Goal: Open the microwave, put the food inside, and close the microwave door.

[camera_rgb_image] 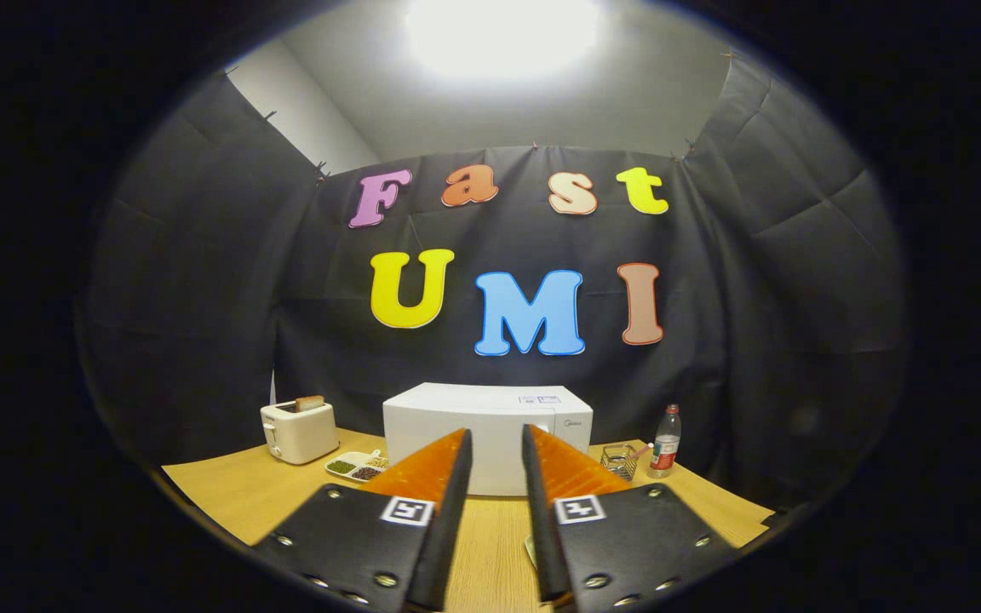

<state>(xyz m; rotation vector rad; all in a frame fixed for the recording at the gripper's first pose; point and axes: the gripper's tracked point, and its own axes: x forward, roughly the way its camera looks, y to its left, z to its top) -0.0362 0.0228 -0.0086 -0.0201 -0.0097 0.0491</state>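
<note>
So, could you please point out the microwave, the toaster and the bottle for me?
microwave (pixel 490 443): gripper view, on its white front, beyond the open claw (pixel 496 444).
toaster (pixel 299 434): gripper view, on its side panel.
bottle (pixel 666 443): gripper view, on its body.

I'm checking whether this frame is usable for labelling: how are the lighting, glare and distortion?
In the gripper view the ceiling light is blown out to white glare; the fisheye bends the table edge; the microwave, toaster and bottle look evenly lit and reasonably sharp; the hand-held gripper stands open before the microwave, fingers sharp too.
</note>
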